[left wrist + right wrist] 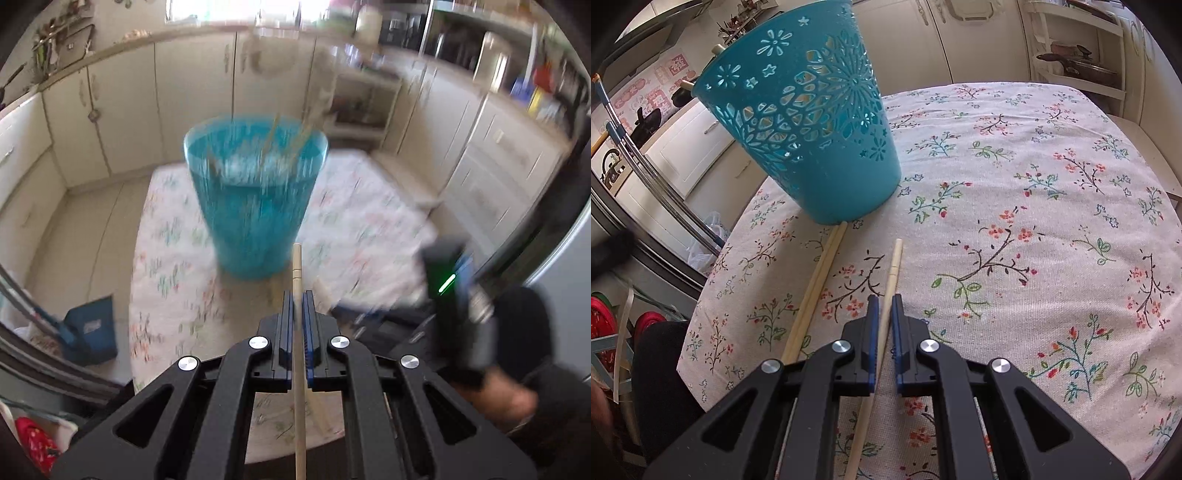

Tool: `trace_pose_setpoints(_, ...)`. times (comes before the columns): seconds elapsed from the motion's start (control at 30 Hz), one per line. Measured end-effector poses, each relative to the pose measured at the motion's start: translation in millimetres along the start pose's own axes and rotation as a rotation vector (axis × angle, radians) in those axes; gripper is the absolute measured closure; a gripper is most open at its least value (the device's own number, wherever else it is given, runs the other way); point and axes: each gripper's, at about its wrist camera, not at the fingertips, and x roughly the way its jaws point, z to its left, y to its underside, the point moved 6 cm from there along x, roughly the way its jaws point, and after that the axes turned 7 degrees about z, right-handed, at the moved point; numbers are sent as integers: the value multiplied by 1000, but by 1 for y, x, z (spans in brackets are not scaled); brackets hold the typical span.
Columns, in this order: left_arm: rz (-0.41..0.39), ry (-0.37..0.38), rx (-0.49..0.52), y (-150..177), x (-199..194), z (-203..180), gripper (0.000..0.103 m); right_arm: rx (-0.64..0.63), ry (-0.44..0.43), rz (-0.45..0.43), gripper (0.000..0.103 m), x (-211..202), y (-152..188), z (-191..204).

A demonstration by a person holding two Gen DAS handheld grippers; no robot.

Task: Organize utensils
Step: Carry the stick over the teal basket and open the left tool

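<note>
Chopsticks fill both my grippers. My left gripper [298,295] pinches one chopstick [297,266] near the blue basket [255,206]. My right gripper [882,301] squeezes another chopstick [893,266] on the flowery tablecloth [1034,221].

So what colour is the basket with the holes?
The basket is teal blue with cut-out flowers and stars, clearest in the right wrist view.

The left wrist view looks forward and down from above the near edge of the floral tablecloth [177,258], facing the teal basket [255,206] and far cabinets, motion-blurred. The right wrist view sits lower and closer over the same tablecloth [1034,206], basket [812,122] at upper left. Both share the basket and cloth.
</note>
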Motion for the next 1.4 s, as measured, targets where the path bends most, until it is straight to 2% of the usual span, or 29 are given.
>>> trace_pose_setpoints(0.13,-148,33,-21,-48,-48,3,98,8,-10,2,96,0,-1,-2)
trace_pose_setpoints(0.33,-327,1,-63,-114,-75,9,98,15,-20,0,96,0,-2,-3)
trace_pose_setpoints(0.43,-380,-8,-94,-143,-66,15,98,17,-22,-3,96,-1,-1,-3)
trace_pose_setpoints(0.53,-426,-61,-121,-171,-44,25,98,13,-22,-8,96,0,-2,-3)
trace_pose_setpoints(0.73,-495,-153,-181,-201,-1,46,98,-12,-11,-22,96,0,-1,-1)
trace_pose_setpoints(0.87,-481,-194,-194,-202,27,55,98,-18,-9,-29,96,2,-2,0)
trace_pose_setpoints(1.03,-447,-247,-171,-186,50,56,98,-19,-9,-33,96,3,-3,2)
trace_pose_setpoints(1.23,-384,-265,-113,-157,46,44,95,-11,-20,-28,95,2,-3,0)
trace_pose_setpoints(1.33,-375,-286,-112,-138,35,45,75,0,-39,-25,92,2,-3,-1)
trace_pose_setpoints(1.4,-391,-318,-132,-118,20,51,54,-1,-38,-28,92,1,-2,-1)
